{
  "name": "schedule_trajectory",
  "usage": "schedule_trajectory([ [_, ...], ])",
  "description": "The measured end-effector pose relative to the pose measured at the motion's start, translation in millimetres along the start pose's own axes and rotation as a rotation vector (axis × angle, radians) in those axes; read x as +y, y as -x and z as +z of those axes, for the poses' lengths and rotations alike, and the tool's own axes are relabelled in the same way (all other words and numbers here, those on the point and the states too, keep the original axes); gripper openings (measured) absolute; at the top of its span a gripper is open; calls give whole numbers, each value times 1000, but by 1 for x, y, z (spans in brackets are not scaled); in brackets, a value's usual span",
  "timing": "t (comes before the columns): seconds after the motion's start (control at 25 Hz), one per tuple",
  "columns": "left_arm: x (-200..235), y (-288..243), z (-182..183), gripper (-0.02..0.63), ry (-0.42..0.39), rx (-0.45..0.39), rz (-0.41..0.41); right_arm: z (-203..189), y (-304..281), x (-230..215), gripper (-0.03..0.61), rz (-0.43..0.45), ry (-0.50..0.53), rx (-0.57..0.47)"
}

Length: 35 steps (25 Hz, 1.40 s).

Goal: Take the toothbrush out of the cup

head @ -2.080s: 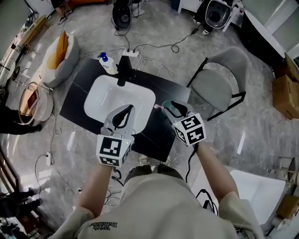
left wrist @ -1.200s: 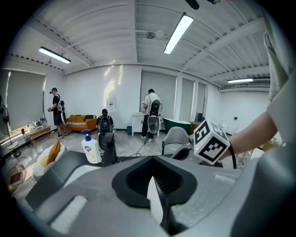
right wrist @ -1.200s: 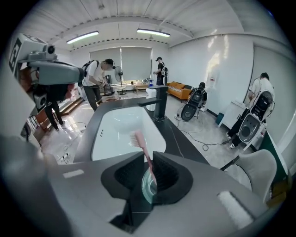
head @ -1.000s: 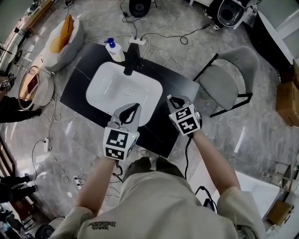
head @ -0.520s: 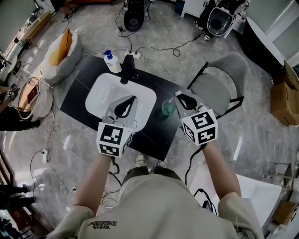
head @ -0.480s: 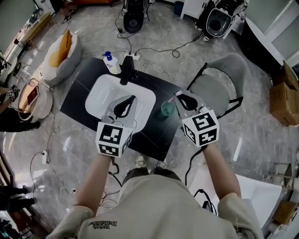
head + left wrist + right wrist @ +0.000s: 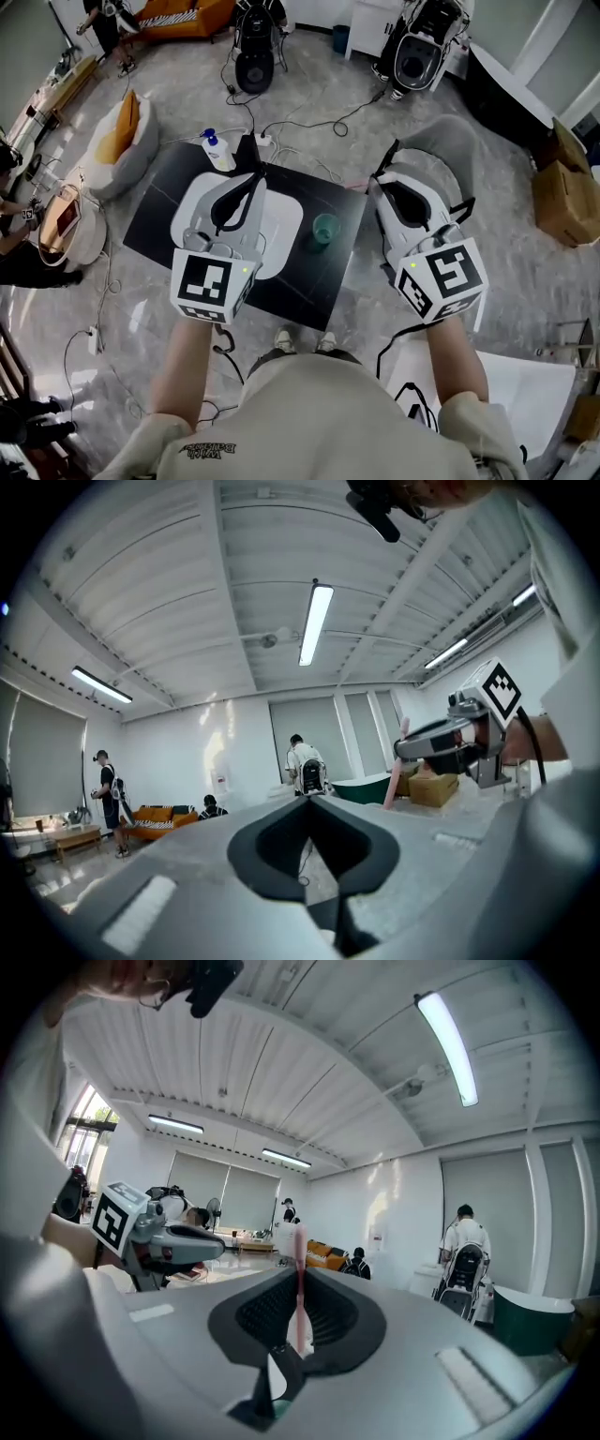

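Observation:
A pink toothbrush (image 7: 299,1283) stands upright between the jaws of my right gripper (image 7: 298,1274), which is shut on its handle. The left gripper view also shows the toothbrush (image 7: 397,766) poking up from the right gripper (image 7: 450,747). In the head view the green cup (image 7: 325,228) stands on the black counter (image 7: 309,281), beside the white sink (image 7: 277,225) and between both grippers. My right gripper (image 7: 382,186) is raised high to the cup's right. My left gripper (image 7: 251,180) hangs over the sink, shut and holding nothing; its jaws (image 7: 311,799) meet. Both point level into the room.
A soap bottle (image 7: 217,150) and a black faucet (image 7: 248,150) stand at the sink's far edge. A grey chair (image 7: 441,159) is right of the counter, with a cardboard box (image 7: 562,187) beyond it. Cables cross the floor. People stand farther back in the room.
Both grippers have risen and tipped up to level. The right one carried the toothbrush up and away from the cup, which now stands uncovered between the two grippers.

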State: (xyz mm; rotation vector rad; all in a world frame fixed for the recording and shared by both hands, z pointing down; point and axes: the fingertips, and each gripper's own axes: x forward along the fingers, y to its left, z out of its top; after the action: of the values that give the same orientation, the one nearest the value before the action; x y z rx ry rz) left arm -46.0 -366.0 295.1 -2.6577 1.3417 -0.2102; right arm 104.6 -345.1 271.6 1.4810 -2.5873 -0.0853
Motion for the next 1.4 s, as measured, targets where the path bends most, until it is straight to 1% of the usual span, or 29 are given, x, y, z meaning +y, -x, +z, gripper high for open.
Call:
schedule_trajectory([
  [0.12, -5, 8, 19, 2, -12, -33, -7, 21, 20, -2, 25, -20, 0, -49],
  [0.24, -10, 19, 31, 2, -28, -39, -1, 32, 39, 1, 25, -31, 2, -78],
  [0.36, -19, 29, 31, 2, -31, -48, -17, 33, 53, 4, 23, -40, 5, -90],
  [0.48, -25, 34, 28, 2, -5, -40, -25, 29, 63, 4, 23, -44, -7, -85],
  [0.6, -30, 37, 16, 2, 4, -12, -26, 17, 68, 5, 23, -52, -21, -69],
  [0.88, -43, 39, -27, 2, 31, 58, -47, -22, 64, 13, 23, -38, -50, -3],
  [1.12, -54, 37, -54, 2, 52, 105, -64, -52, 58, 14, 22, -28, -75, 30],
  [1.4, -53, 35, -71, 2, 51, 147, -43, -64, 57, 13, 21, -17, -90, 44],
])
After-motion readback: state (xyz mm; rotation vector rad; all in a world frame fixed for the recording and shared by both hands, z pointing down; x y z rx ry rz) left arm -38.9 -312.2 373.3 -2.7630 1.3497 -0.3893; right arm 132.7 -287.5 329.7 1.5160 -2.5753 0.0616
